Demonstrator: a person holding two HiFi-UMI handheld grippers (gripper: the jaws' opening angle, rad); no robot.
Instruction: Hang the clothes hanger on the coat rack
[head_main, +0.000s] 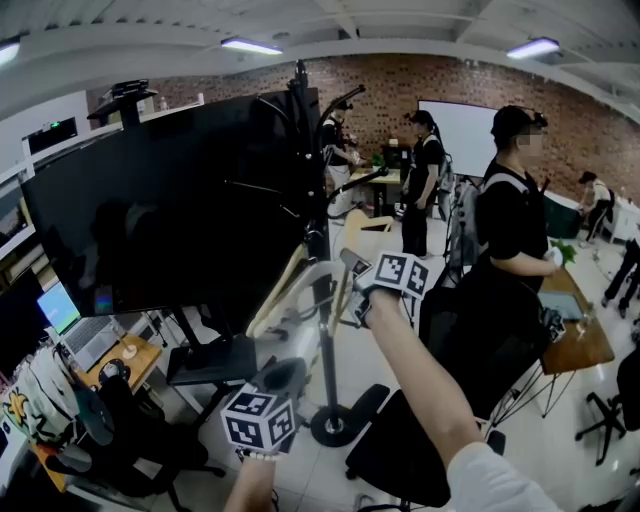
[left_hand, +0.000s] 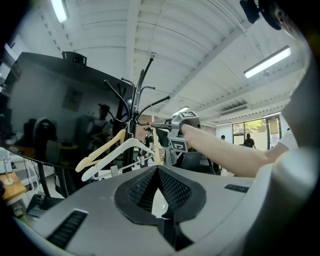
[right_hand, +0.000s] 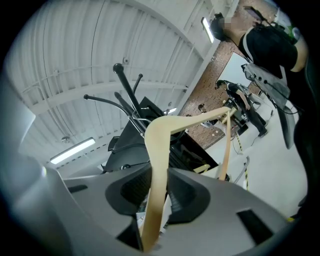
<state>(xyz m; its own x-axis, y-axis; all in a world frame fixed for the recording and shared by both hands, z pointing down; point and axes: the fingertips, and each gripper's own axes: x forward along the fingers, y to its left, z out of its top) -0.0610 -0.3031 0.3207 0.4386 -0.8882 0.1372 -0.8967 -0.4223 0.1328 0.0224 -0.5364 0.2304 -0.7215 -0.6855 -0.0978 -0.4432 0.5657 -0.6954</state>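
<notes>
Seemingly just beside coat rack prongs (right_hand: 125, 85), rt gripper (right_hand: 157, 195) clamps hanger (right_hand: 160, 135).

Bright, even indoor light
Ceiling tube lights (head_main: 250, 46) glare white; fisheye distortion bends the edges, and the corners go black.

The clothes hanger (right_hand: 159, 150) is pale bare wood. One of its arms is clamped between the jaws of the right gripper (right_hand: 157, 187). It rises from the bottom centre of the right gripper view, bends near the middle and runs off to the upper right. The coat rack (right_hand: 125, 84), black with curved prongs, stands beyond it, upper left of centre.
</notes>
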